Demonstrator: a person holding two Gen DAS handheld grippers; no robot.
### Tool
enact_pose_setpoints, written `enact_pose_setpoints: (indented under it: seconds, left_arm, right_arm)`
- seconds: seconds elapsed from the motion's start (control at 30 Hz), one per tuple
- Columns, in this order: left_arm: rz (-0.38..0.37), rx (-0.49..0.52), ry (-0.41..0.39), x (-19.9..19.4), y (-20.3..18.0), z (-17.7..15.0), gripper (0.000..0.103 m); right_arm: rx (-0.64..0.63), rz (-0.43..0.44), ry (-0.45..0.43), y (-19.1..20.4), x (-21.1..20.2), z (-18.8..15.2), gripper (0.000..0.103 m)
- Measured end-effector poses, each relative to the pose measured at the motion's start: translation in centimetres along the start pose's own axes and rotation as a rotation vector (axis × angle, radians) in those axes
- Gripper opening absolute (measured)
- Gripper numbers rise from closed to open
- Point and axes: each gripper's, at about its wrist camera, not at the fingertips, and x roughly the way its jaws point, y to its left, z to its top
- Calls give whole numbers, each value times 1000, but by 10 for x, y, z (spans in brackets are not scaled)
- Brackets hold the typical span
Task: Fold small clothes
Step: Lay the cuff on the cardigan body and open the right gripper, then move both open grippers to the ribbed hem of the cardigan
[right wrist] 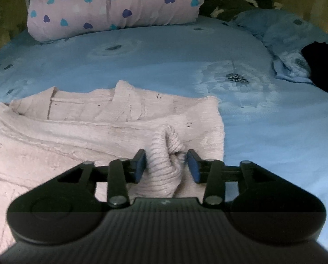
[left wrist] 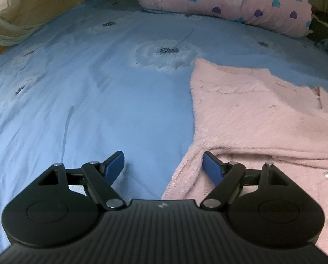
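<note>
We have a small pale pink fuzzy knitted cardigan lying partly folded on the light blue flower-printed bedsheet, below the rolled pink quilt with blue and purple hearts at the head of the bed. Our right gripper sits over the garment's near right part with its fingers half apart; a ribbed cuff end of a sleeve stands bunched between them, brushing the left pad at most and clear of the right one, so we judge it loose, not pinched. Our left gripper stands wide and holds nothing; it straddles the cardigan's left edge, one finger over the sheet, the other over the knit near the row of small snap buttons.

We judge the knit to be light, soft and limp. It will sag and drag against the sheet, and its fluffy pile should give the pads good purchase, not slip. The firmer places to take hold look like the ribbed cuff, the hem and the buttoned edge; a pinch in the middle would likely lift only one layer.
</note>
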Motion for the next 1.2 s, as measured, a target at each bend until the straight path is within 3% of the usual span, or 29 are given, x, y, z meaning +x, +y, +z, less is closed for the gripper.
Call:
enact_pose_setpoints:
  seconds: [0.23, 0.37, 0.47, 0.8, 0.97, 1.1, 1.2]
  left_arm:
    - [-64, 9, -79, -22, -13, 7, 82]
    - [-145, 11, -100, -28, -29, 19, 82]
    - [-162, 33, -96, -25, -42, 27, 82]
    - [-106, 108, -61, 19, -68, 40, 82]
    - [-17, 142, -28, 39, -66, 38, 82]
    - [-16, 127, -18, 47, -62, 38, 82]
    - [-8, 149, -33, 46, -64, 36, 82]
  right_arm:
    - [-14, -29, -21, 0, -18, -1, 48]
    - [-51, -54, -51, 3, -32, 1, 48]
    - [-79, -57, -72, 4, -44, 3, 48]
    - [-121, -79, -64, -6, -42, -6, 48]
    - [-107, -77, -49, -13, -24, -14, 48]
    - [-82, -75, -62, -17, -19, -17, 59]
    - [-65, -63, -67, -20, -17, -19, 59]
